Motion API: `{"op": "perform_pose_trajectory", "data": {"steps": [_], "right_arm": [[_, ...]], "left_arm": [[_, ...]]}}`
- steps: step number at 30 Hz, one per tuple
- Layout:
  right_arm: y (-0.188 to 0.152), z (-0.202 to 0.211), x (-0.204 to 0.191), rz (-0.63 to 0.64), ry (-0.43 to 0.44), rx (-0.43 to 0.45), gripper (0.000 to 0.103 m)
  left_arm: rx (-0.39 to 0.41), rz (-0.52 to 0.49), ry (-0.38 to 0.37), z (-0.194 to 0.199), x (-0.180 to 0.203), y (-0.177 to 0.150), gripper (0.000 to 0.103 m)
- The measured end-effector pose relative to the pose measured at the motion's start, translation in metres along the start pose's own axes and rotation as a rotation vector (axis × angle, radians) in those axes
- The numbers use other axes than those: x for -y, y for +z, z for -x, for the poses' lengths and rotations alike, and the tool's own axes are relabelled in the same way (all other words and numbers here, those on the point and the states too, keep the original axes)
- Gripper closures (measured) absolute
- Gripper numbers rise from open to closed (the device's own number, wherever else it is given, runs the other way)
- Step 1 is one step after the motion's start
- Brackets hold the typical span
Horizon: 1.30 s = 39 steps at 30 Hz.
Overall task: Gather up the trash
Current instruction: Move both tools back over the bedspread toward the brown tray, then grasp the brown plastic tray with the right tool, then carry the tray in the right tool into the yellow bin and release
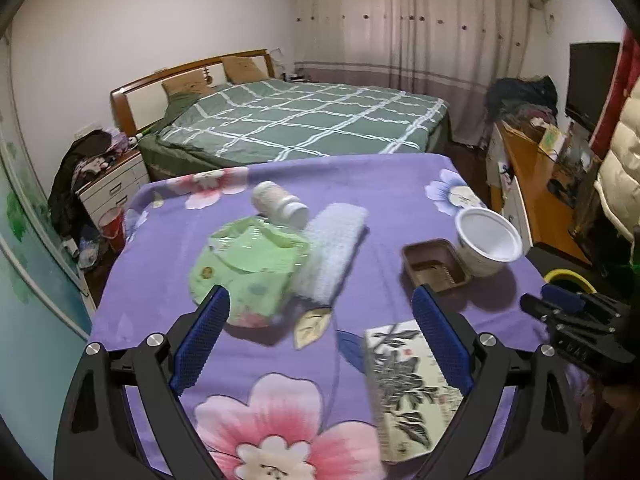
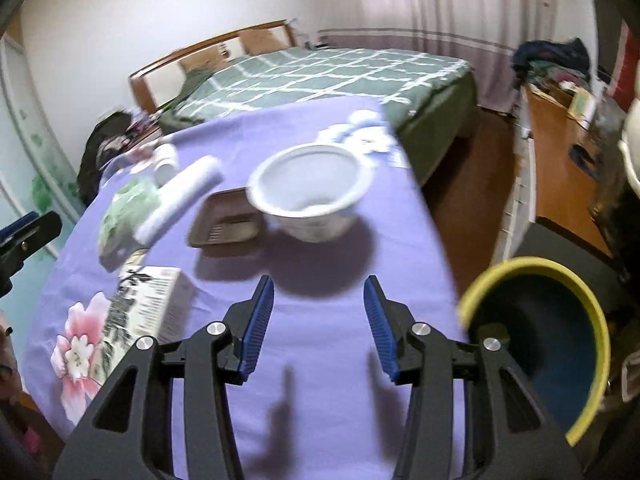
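Risks first, judged from layout: white bowl (image 2: 306,196) light and round, likely to skid or tip if pinched on one rim edge only; sits touching brown tray (image 2: 228,220), so a sloppy close could drag both or knock tray off line; green wrapper pack (image 1: 250,264) soft and crinkly, likely to slip from pads or fold out; lies against rolled white cloth (image 1: 334,252) and just below white bottle (image 1: 280,204), so a wide grab could catch the cloth (maybe not trash) or send the bottle rolling over the purple floral cloth (image 1: 380,184); printed box (image 1: 408,384) close under the left tool's right finger, easy to bump sideways; both views blurred, so aim uncertain; yellow-rimmed bin (image 2: 536,344) off the table's right edge, low, so anything released short would land on floor.

Tools: left gripper (image 1: 320,300) spread wide, nothing between fingers, touching nothing seen; hovering over table, pointing down toward wrapper pack and cloth roll; right gripper (image 2: 319,292) parted about halfway, empty, pads clear of tabletop, aimed at bare cloth just short of bowl; bin just to its right.

Trash location: all items on the table, none in bin as far as visible; bin interior dark, contents cannot be told.
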State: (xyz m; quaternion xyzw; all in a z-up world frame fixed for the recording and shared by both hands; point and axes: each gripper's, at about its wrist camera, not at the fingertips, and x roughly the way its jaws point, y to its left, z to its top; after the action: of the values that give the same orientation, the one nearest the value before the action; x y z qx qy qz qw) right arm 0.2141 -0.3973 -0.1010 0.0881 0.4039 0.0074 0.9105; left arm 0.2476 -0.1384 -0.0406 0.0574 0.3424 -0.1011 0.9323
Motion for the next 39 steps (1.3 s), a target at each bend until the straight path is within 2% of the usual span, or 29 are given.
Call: {"op": "perform_pose_trajectory", "data": {"steps": [3, 6, 20, 28, 30, 39], "right_arm": [[0.008, -0.011, -0.019, 0.023, 0.018, -0.021, 0.058], [0.018, -0.025, -0.035, 0.036, 0.03, -0.038, 0.049], [0.043, -0.071, -0.071, 0.083, -0.029, -0.113, 0.031], [0.049, -0.097, -0.081, 0.092, -0.071, -0.155, 0.03], [0.049, -0.101, -0.083, 0.101, -0.093, -0.157, 0.036], [0.051, -0.08, -0.091, 0.086, -0.021, -0.112, 0.038]], "left_arm": [[0.003, 0.022, 0.009, -0.001, -0.012, -0.002, 0.012], [0.002, 0.032, 0.011, -0.003, -0.021, -0.004, 0.012], [-0.025, 0.079, -0.015, -0.022, -0.05, -0.01, 0.012], [-0.035, 0.086, -0.034, -0.029, -0.055, -0.01, 0.012], [-0.038, 0.088, -0.036, -0.03, -0.057, -0.011, 0.012], [-0.038, 0.086, -0.035, -0.03, -0.058, -0.013, 0.012]]}}
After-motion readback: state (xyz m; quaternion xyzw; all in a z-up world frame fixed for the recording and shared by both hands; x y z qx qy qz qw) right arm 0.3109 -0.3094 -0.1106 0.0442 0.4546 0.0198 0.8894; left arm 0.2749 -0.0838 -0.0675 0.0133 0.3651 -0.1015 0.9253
